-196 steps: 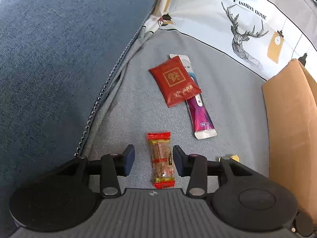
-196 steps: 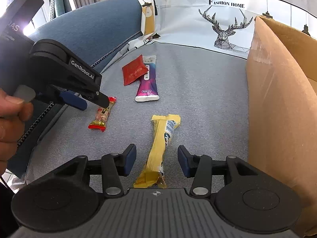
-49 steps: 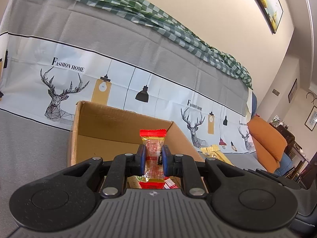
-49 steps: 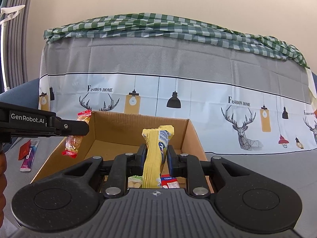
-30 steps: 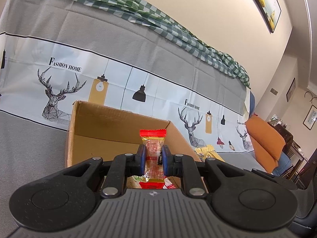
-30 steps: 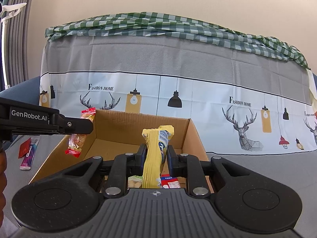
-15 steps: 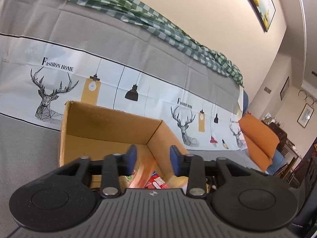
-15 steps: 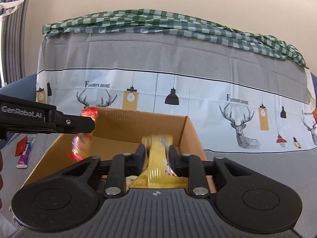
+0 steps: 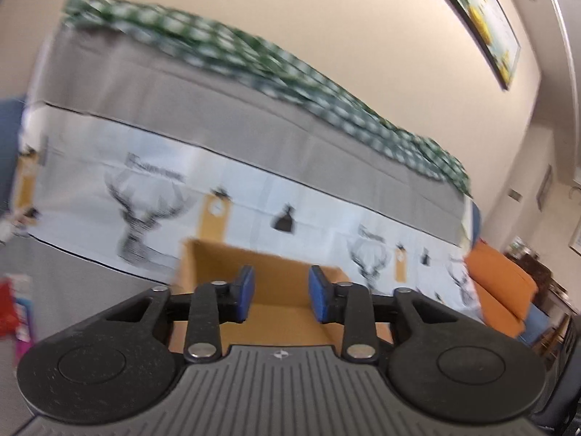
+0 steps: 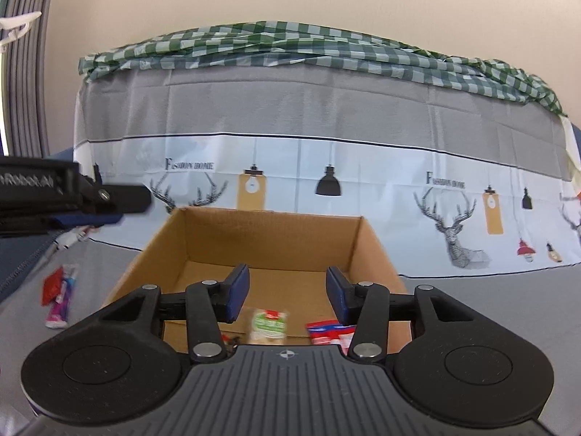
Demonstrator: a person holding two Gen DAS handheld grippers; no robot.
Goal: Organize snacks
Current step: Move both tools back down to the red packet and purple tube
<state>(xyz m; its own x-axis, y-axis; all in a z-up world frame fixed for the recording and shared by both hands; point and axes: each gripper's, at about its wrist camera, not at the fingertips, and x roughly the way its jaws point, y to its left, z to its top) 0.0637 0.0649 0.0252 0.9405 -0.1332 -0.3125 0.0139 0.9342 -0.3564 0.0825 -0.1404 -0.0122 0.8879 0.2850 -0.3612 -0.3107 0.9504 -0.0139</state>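
Note:
The open cardboard box (image 10: 268, 239) stands on the grey sofa seat just ahead of both grippers. My right gripper (image 10: 287, 292) hangs over its near edge with its jaws opening and nothing between them. Below it in the box lie a green-labelled packet (image 10: 268, 321) and red packets (image 10: 326, 328). My left gripper (image 9: 281, 296) faces the box (image 9: 279, 279) in a blurred view, jaws apart and closing, also with nothing between them. The right wrist view shows it at the left (image 10: 121, 207), beside the box's left rim. A red sachet (image 10: 51, 285) and a purple stick pack (image 10: 63, 301) lie on the seat to the left.
A sofa back covered in deer-print cloth (image 10: 326, 167) with a green check blanket (image 10: 290, 47) on top rises behind the box. A blue cushion (image 10: 21, 261) is at the left. An orange cushion (image 9: 501, 298) sits far right.
Both grippers have opened and let go: the red-ended bar and the yellow packet are gone from the jaws, down into the box. The left gripper has drawn back leftward and slightly up.

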